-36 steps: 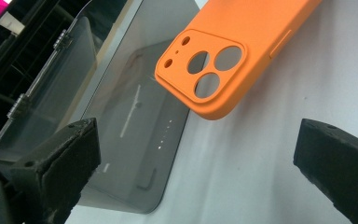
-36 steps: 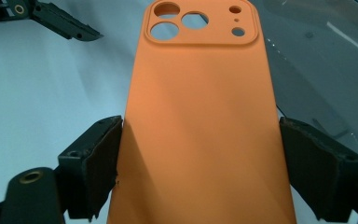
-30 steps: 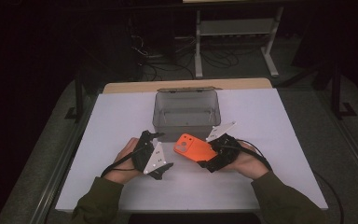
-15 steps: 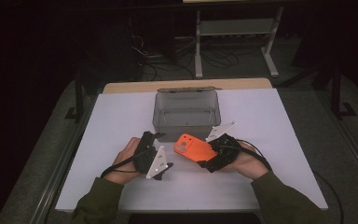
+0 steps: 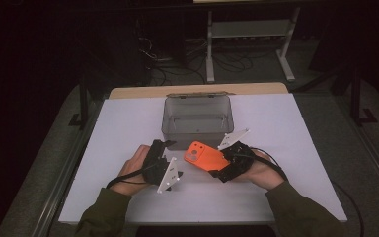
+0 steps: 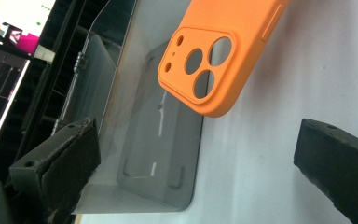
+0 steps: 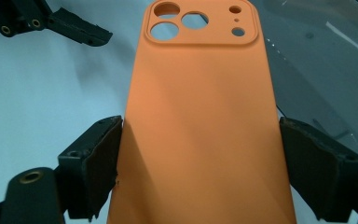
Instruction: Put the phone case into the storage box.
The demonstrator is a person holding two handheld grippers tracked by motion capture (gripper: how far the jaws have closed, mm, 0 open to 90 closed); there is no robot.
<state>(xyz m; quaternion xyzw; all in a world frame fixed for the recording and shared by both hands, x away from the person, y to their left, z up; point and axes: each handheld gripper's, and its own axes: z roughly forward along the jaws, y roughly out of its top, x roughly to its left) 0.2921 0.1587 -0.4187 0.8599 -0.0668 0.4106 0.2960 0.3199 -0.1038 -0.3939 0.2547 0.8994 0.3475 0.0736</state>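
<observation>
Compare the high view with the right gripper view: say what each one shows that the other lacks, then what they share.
High view alone: the person's two hands, the left hand and the right hand, the whole white table, and the metal rack behind it.

Right gripper view alone: the right gripper up close, its pads pressed on the long edges of the orange phone case.

Both: the case, the grey box, the left gripper.
</observation>
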